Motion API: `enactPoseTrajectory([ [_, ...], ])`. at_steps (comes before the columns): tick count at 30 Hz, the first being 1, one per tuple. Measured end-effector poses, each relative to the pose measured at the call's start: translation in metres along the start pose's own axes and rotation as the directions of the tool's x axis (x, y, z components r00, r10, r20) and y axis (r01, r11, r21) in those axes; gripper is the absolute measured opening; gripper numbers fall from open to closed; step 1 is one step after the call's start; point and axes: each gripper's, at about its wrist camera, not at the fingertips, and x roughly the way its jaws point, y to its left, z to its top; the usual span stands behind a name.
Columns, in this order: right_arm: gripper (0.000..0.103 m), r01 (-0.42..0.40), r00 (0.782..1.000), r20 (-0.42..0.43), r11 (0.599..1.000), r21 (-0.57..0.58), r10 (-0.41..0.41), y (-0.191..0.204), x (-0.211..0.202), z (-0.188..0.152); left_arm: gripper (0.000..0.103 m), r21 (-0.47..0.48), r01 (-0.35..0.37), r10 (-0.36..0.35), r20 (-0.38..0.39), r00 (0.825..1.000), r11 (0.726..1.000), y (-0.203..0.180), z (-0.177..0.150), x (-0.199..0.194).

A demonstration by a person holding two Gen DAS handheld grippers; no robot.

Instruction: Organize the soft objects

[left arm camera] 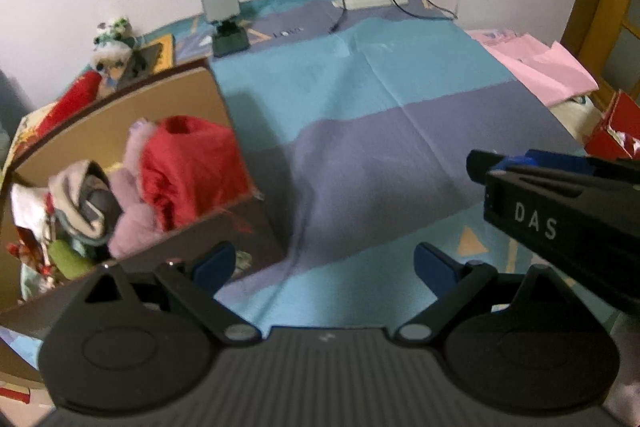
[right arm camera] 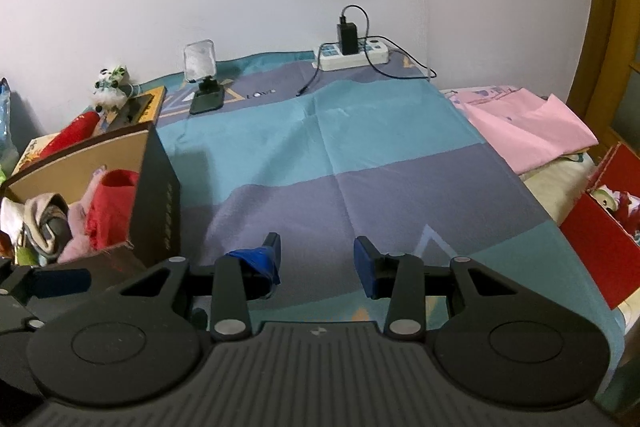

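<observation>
Bed sheet [right arm camera: 360, 155], teal and violet bands: spread flat, bare through the middle, nothing soft left lying on it.

Cardboard box [left arm camera: 120, 115], at the sheet's left edge: open-topped, dark outer wall, holding the soft objects. Red cloth [left arm camera: 188, 167] uppermost, pink plush [left arm camera: 128, 211] beside it, grey-and-cream bundle [left arm camera: 80, 203] toward the near corner.

Pink folded fabric [right arm camera: 532, 131], right side, off the sheet. Red box [right arm camera: 600, 247], far right, a small figure inside.

Left gripper [left arm camera: 324, 263]: jaws spread wide, nothing between, hanging just beside the cardboard box's near corner. Right gripper [right arm camera: 316, 259]: jaws parted, empty, over bare sheet.

Power strip [right arm camera: 352, 55] with charger, and small mirror on a stand [right arm camera: 200, 75], at the wall. Small plush toy [right arm camera: 110, 87] at far left.

Step, judged: between picks, or near the end; sheet cleared, contents boxed. Next move, judged: choice of a remaining soft item, possibly the pink folded fabric, then a reach to the right.

Views compared: left wrist alone looks down into the cardboard box and shows the right gripper from the side; right wrist alone shows the red box's contents and the dark outer wall.
</observation>
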Motion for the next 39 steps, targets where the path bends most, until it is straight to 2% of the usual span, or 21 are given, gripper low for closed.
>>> enactPoseTrajectory([
  [12, 0.024, -0.074, 0.996, 0.039, 0.995, -0.071, 0.077, 0.078, 0.002, 0.013, 0.095, -0.071, -0.052, 0.057, 0.065, 0.996, 0.996, 0.076, 0.004, -0.020],
  [22, 0.024, -0.166, 0.984, 0.053, 0.980, -0.110, 0.172, 0.144, 0.005, 0.027, 0.095, -0.158, -0.126, 0.139, 0.072, 0.988, 0.979, 0.152, 0.004, -0.031],
  [32, 0.024, -0.216, 0.973, 0.058, 0.967, -0.133, 0.225, 0.188, 0.009, 0.047, 0.095, -0.199, -0.231, 0.250, 0.076, 0.965, 0.953, 0.213, 0.017, -0.044],
  [39, 0.024, -0.238, 0.968, 0.041, 0.956, -0.172, 0.249, 0.206, 0.020, 0.045, 0.095, -0.232, -0.258, 0.281, 0.069, 0.957, 0.938, 0.238, 0.019, -0.042],
])
